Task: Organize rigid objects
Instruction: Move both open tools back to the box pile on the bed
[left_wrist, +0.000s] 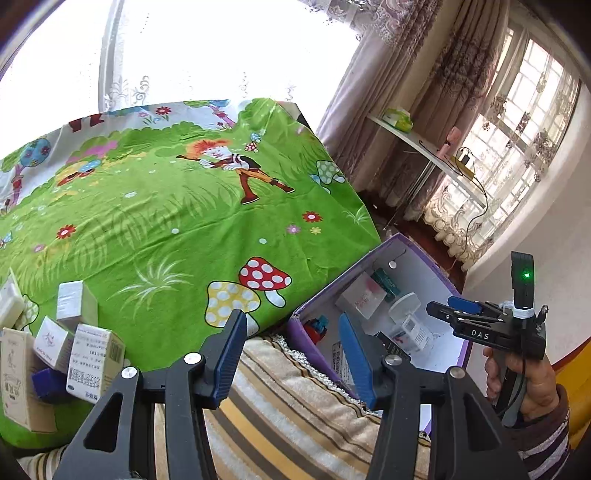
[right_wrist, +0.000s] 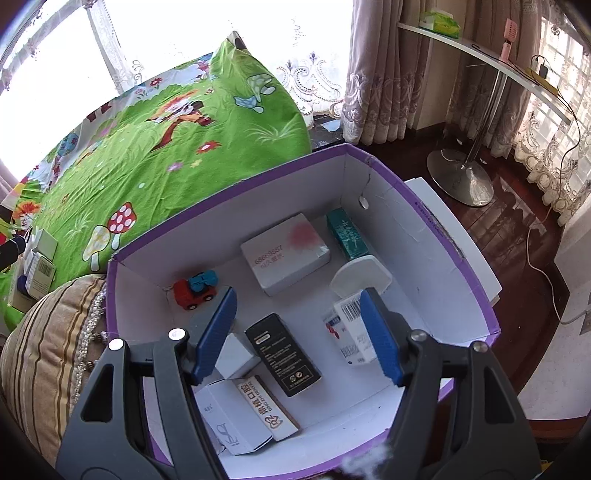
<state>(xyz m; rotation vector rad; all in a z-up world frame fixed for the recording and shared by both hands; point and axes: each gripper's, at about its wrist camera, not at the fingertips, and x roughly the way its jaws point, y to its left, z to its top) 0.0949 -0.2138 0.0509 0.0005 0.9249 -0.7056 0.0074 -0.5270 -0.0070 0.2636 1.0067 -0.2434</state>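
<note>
A purple cardboard box (right_wrist: 458, 243) with a white inside holds several small cartons, a black carton (right_wrist: 282, 352), a red toy car (right_wrist: 195, 290) and a white-capped bottle (right_wrist: 360, 284). My right gripper (right_wrist: 299, 332) is open and empty, above the box. In the left wrist view the box (left_wrist: 432, 280) is at right with the right gripper (left_wrist: 458, 310) over it. My left gripper (left_wrist: 295, 354) is open and empty above a striped cushion (left_wrist: 295, 413). Several loose cartons (left_wrist: 92, 362) lie on the green bedspread (left_wrist: 166, 221) at lower left.
A white shelf on a metal stand (right_wrist: 461, 177) stands by the curtained windows at right, over dark wood floor. The loose cartons also show at the left edge of the right wrist view (right_wrist: 38, 266). A cable (right_wrist: 543, 266) trails on the floor.
</note>
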